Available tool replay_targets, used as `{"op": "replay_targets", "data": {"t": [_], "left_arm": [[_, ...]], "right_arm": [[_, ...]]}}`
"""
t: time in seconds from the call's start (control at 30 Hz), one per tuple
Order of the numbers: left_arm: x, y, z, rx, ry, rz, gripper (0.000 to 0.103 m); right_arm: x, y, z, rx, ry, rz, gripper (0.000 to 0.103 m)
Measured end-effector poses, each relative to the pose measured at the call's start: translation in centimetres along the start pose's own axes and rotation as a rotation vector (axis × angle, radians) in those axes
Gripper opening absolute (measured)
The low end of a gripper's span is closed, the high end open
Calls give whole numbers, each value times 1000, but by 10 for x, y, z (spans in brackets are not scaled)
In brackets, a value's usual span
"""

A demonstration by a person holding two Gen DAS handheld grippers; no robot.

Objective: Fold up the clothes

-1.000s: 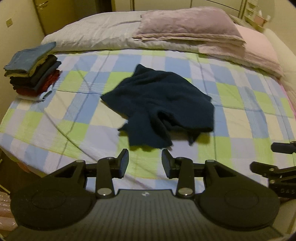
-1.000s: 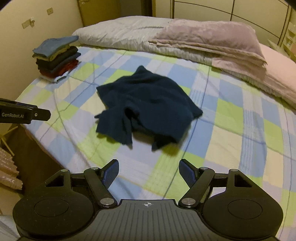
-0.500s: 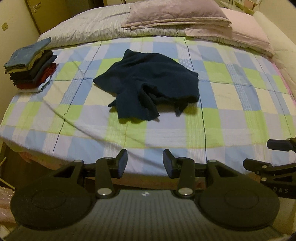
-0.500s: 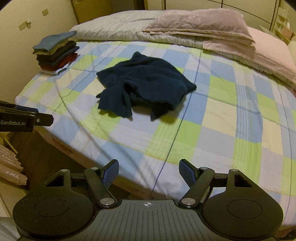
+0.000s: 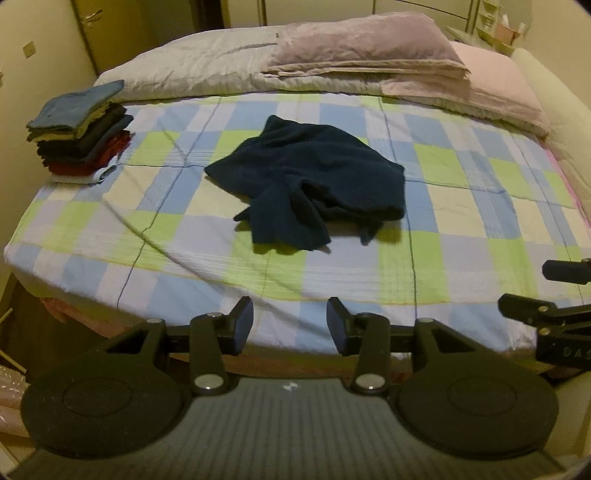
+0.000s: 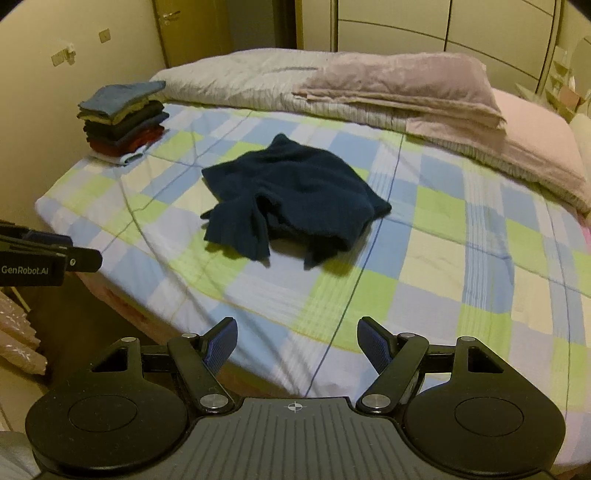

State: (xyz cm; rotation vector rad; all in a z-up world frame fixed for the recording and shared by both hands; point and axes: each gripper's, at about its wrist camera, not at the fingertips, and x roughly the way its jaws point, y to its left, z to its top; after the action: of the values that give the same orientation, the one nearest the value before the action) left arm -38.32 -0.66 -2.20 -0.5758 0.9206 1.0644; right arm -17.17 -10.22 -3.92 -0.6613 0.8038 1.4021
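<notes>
a dark navy garment [image 5: 310, 184] lies crumpled near the middle of a bed covered by a checked blue, green and white sheet [image 5: 461, 229]. it is not yet spread flat, so its folding has not begun. at the bed's far left corner sits a neat stack of folded clothes [image 5: 79, 131], which suggests earlier pieces are done and this one remains.

both grippers hang back off the near edge of the bed, well apart from the garment. the left gripper [image 5: 290, 324] has its fingers parted about halfway with nothing between them; its jaws have just been opening. the right gripper [image 6: 296, 345] is spread wide and empty.

folded bedding [image 5: 362, 55] lies along the head of the bed.

the right wrist view alone shows wardrobe doors [image 6: 443, 26] behind the bed and the left gripper's branded side at its left edge. the left wrist view alone shows shelves of small items [image 5: 498, 26] at the far right.
</notes>
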Motion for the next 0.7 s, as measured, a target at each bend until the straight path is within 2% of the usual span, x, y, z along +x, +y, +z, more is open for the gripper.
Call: {"op": "replay_targets", "data": {"t": [0.33, 0.7], "left_arm": [[27, 45, 20, -31, -9, -17, 40], [93, 130, 97, 21, -18, -74, 40]], "right_arm": [[25, 18, 31, 7, -16, -29, 75], [93, 54, 105, 91, 4, -88, 75]]}}
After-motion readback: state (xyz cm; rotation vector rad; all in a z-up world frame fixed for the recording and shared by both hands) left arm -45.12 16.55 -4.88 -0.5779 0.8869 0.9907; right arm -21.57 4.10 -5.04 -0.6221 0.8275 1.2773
